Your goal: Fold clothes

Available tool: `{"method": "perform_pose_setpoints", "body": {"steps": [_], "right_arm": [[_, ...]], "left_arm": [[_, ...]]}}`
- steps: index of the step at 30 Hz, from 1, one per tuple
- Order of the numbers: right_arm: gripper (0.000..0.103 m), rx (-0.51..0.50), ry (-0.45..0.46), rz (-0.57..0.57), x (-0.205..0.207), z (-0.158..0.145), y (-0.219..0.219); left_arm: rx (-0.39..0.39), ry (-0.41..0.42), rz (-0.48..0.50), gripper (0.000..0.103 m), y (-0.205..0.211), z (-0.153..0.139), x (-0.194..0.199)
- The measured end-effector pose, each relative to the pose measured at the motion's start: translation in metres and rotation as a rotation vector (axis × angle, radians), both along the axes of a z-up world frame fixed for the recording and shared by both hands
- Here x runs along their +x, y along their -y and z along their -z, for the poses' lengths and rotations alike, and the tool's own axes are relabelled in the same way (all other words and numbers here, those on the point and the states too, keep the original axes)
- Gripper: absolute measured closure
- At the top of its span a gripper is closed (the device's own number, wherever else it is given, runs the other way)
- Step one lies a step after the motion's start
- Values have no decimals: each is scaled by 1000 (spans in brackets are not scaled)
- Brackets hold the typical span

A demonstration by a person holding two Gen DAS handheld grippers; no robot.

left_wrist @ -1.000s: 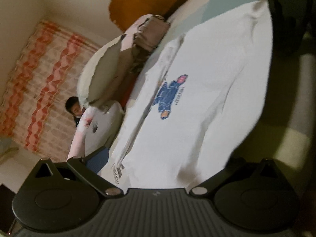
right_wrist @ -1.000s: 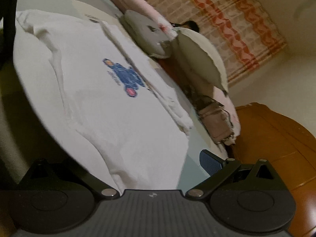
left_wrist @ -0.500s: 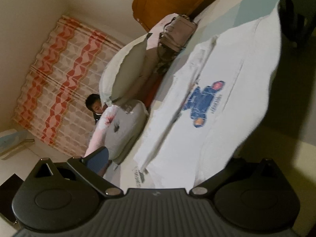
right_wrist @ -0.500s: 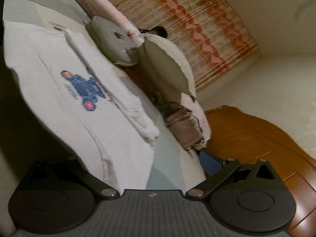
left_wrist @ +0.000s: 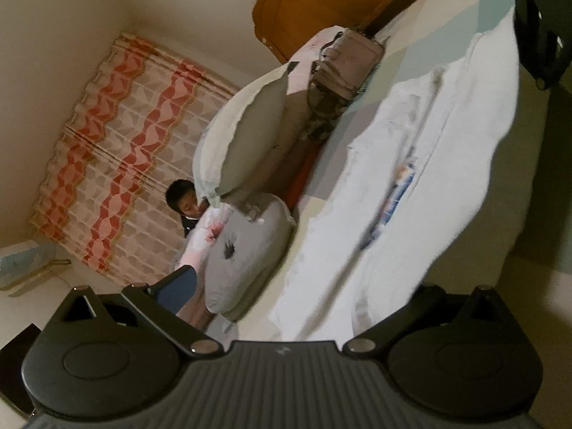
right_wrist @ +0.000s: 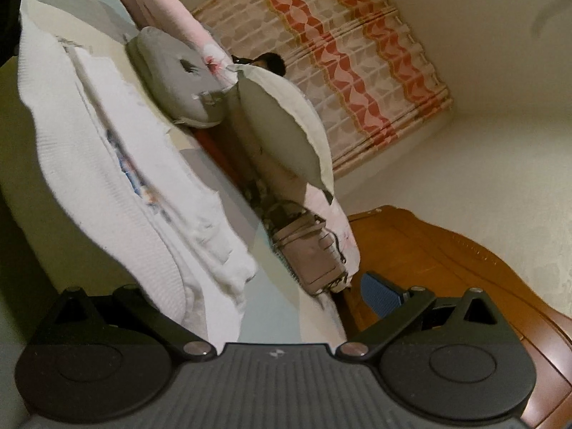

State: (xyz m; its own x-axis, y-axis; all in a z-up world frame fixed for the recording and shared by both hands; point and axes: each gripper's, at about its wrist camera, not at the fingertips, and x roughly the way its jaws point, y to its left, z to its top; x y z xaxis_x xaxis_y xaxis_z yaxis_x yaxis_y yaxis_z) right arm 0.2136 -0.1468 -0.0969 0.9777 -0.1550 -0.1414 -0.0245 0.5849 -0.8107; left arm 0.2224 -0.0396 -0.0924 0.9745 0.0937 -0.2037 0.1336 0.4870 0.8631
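Though blurred, white shirt [left_wrist: 447, 186], print [right_wrist: 136, 178] unreadable

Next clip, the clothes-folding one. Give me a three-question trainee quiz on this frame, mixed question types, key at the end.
1. True or false: the grey pillow lies on top of the white sweatshirt.
2. The sweatshirt's print is mostly: A red, B blue, C green.
3. Fill in: the far wall carries an orange-patterned ____.
Key: 1 false, it lies beside it; 2 B; 3 curtain.
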Motion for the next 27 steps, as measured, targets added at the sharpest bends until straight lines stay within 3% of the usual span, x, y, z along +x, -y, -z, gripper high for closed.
{"method": "perform_pose_setpoints", "body": {"steps": [14, 19, 23, 27], "right_arm": [[0, -32, 99, -9, 125, -17, -14], [0, -5, 44, -2, 181, -5, -18], [0, 18, -4, 3, 226, 5, -21], [0, 84, -154, -3, 257, 30, -14]], "left_arm": [[2, 80, -26, 0, -9, -7, 126], [0, 75, -34, 0, -12, 6, 181], [-11, 14, -41, 0, -14, 25, 218], [-48, -75, -30, 0, -22, 37, 234]]}}
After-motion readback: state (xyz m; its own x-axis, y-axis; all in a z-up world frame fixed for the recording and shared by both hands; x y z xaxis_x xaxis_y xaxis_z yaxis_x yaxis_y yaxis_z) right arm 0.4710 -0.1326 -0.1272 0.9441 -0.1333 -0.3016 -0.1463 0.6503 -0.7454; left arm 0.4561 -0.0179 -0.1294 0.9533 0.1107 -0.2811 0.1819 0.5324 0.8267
